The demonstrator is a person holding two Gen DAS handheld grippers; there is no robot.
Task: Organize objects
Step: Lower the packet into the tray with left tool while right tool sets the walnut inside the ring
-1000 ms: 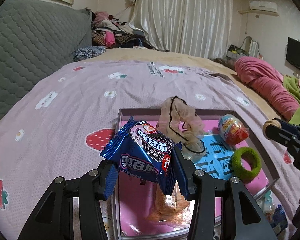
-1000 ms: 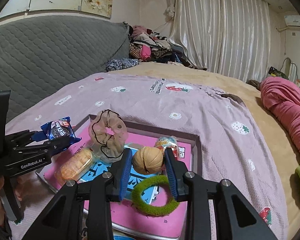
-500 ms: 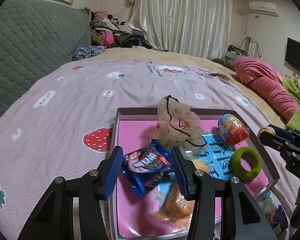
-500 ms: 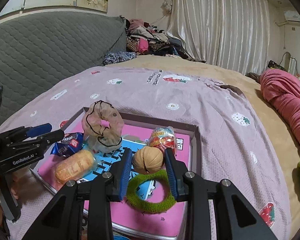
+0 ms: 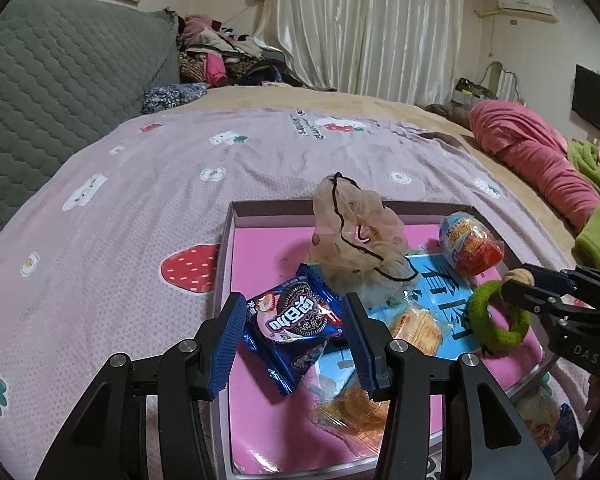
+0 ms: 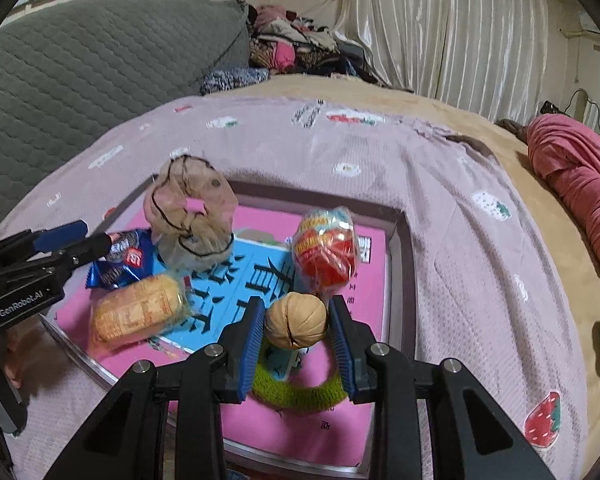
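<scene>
While my left claw (image 5: 294, 342) hangs low over the near left part of the tray (image 5: 225, 256), its blue fingers (image 5: 226, 346) stand apart on either side of the blue cookie packet (image 5: 292, 326), which lies flat on the pink tray floor with neither pad pressing it, so this claw is open and empty. Just past the packet a sheer beige scrunchie (image 5: 354, 236) stands bunched up, a wrapped orange snack (image 5: 418, 326) lies to its right on the blue sheet, a red and blue foil egg (image 5: 470, 246) sits near the far right wall, and a green hair ring (image 5: 494, 320) lies under my other claw at the right edge. Seen from my right wrist, my right claw (image 6: 296, 330) is clamped on a walnut (image 6: 296, 320), both pads against its sides, holding it just above the green hair ring (image 6: 296, 392) inside the tray (image 6: 400, 264). Behind the walnut sits the foil egg (image 6: 326, 252); to the left lie the orange snack (image 6: 138, 312), the scrunchie (image 6: 192, 208) and the cookie packet (image 6: 120, 264), with my left claw (image 6: 66, 242) over it. The tray rests on the bed's pink strawberry-print blanket (image 6: 460, 240).
</scene>
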